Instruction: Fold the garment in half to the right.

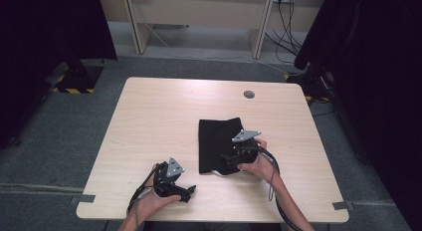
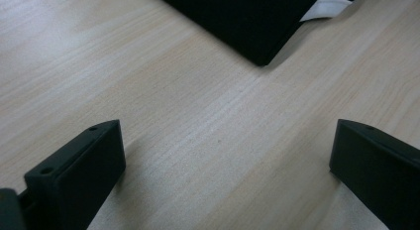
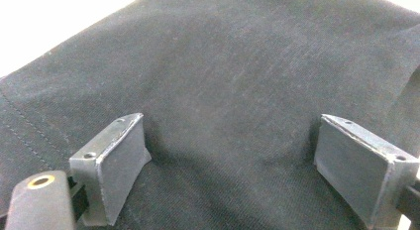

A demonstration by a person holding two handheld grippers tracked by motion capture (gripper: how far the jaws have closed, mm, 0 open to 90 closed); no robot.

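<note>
A folded black cloth (image 1: 219, 144) lay right of centre on the tabletop (image 1: 149, 121), a white tag (image 2: 322, 9) peeking from its near edge. The right claw (image 3: 230, 155) rested on it, jaws apart. The left claw (image 2: 225, 175), jaws also apart, hovered over bare wood nearby.

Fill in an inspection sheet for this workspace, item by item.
Surface: pale wood table, round grey cap near the far edge.
Job's things: folded black cloth, white tag at its near edge.
Clutter: nothing seen.
Grippers: left tongs open over bare wood; right tongs open over the cloth.
Cables: one trails from each gripper; more hang from a wall socket.
Surroundings: grey carpet, black curtains.
</note>
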